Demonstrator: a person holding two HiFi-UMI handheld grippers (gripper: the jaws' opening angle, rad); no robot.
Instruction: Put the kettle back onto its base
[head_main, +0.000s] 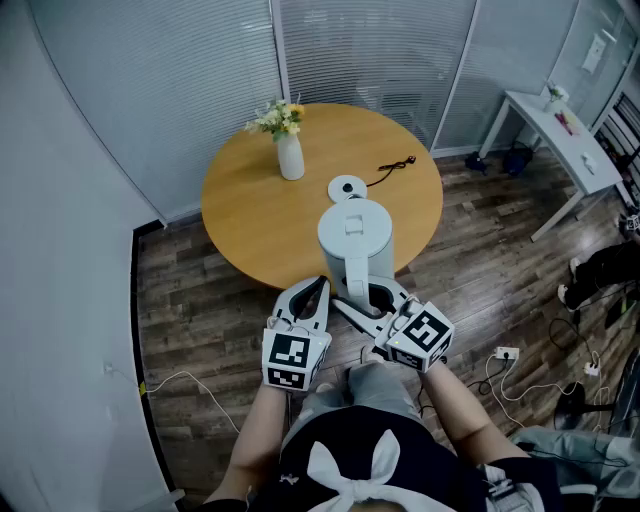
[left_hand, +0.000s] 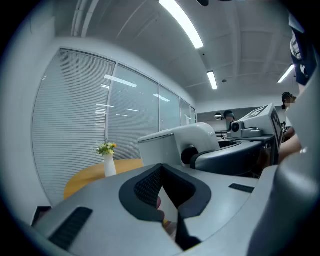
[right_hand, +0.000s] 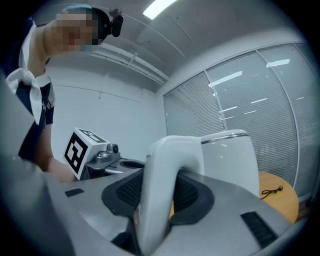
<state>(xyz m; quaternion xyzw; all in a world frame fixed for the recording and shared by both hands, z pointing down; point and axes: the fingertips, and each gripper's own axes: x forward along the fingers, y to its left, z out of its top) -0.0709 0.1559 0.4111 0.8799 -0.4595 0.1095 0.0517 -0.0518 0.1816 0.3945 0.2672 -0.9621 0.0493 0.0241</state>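
Left gripper (head_main: 312, 290) idle, jaws closed on nothing. Right gripper (head_main: 372, 298) clamps the handle (right_hand: 165, 165) — kettle (head_main: 355, 240) at the table's (head_main: 250, 230) near edge. Keep it upright, carry forward, lower it centred on the base (head_main: 347, 187) just beyond — clear of the cord (head_main: 395, 168).

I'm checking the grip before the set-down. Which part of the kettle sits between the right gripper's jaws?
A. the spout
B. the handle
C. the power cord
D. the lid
B: the right gripper view shows the white handle of the kettle clamped between the jaws of the right gripper.
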